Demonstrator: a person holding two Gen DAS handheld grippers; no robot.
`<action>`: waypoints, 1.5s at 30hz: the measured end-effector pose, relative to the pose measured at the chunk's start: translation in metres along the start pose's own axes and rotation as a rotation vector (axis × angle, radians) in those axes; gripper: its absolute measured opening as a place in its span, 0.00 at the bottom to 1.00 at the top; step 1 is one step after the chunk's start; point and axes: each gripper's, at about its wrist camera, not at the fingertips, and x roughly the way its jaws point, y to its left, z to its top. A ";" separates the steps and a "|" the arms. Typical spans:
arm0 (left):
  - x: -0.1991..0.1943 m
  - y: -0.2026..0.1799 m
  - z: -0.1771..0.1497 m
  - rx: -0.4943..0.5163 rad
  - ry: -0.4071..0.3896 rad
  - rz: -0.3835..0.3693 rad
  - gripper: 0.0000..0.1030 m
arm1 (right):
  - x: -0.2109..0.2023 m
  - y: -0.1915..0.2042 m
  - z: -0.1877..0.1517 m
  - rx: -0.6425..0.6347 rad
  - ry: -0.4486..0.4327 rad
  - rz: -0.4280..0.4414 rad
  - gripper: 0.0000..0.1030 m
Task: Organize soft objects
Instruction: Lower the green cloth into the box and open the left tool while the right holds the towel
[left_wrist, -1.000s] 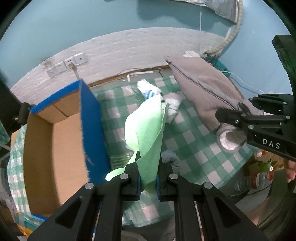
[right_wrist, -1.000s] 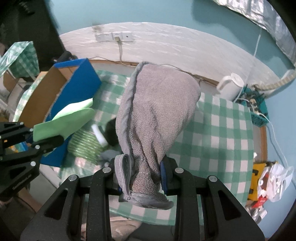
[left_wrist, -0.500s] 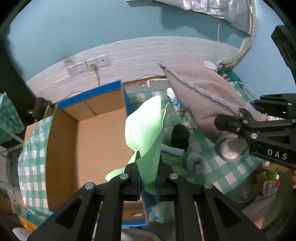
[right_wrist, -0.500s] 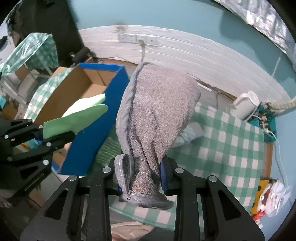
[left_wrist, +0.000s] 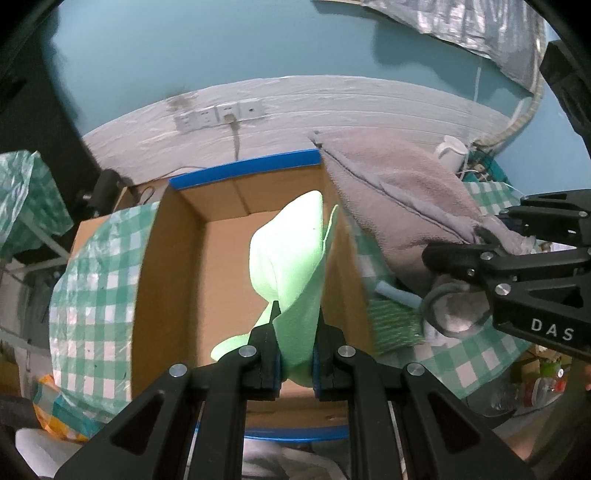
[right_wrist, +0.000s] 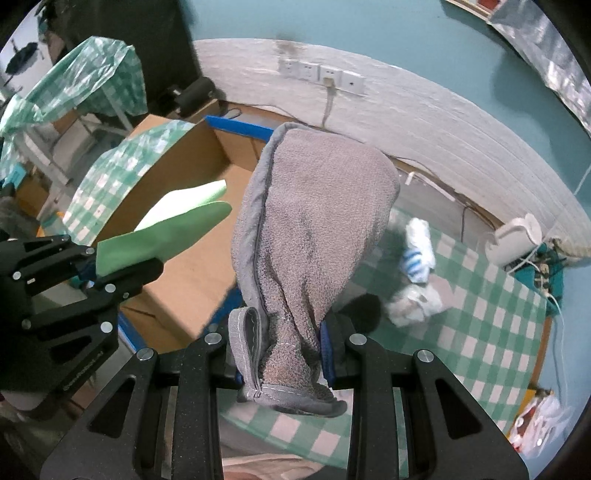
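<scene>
My left gripper (left_wrist: 295, 332) is shut on a light green cloth (left_wrist: 291, 258) and holds it above the open cardboard box (left_wrist: 173, 258) with blue edges; the cloth also shows in the right wrist view (right_wrist: 166, 232). My right gripper (right_wrist: 291, 332) is shut on a grey towel (right_wrist: 310, 221) and holds it over the box's right wall, beside the left gripper (right_wrist: 92, 273). The towel also shows in the left wrist view (left_wrist: 399, 192), as does the right gripper (left_wrist: 476, 243). The inside of the box (right_wrist: 192, 254) looks bare.
The table has a green checked cloth (right_wrist: 480, 332). On it lie a white and blue striped sock roll (right_wrist: 417, 251), a white bundle (right_wrist: 413, 302), a black item (right_wrist: 365, 310) and a green ribbed item (left_wrist: 395, 325). A white kettle (right_wrist: 517, 240) stands at the back right. Wall sockets (right_wrist: 321, 74) are behind the box.
Both grippers have moved left from above the table to above the box, each carrying its cloth. The box now fills the middle of the left wrist view.
</scene>
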 end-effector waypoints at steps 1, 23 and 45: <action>0.000 0.004 -0.001 -0.008 0.001 0.003 0.11 | 0.002 0.003 0.003 -0.004 0.004 0.004 0.27; 0.017 0.077 -0.012 -0.141 0.048 0.069 0.12 | 0.052 0.069 0.051 -0.083 0.083 0.064 0.31; 0.021 0.084 -0.014 -0.157 0.053 0.079 0.39 | 0.050 0.072 0.064 -0.022 -0.017 0.094 0.74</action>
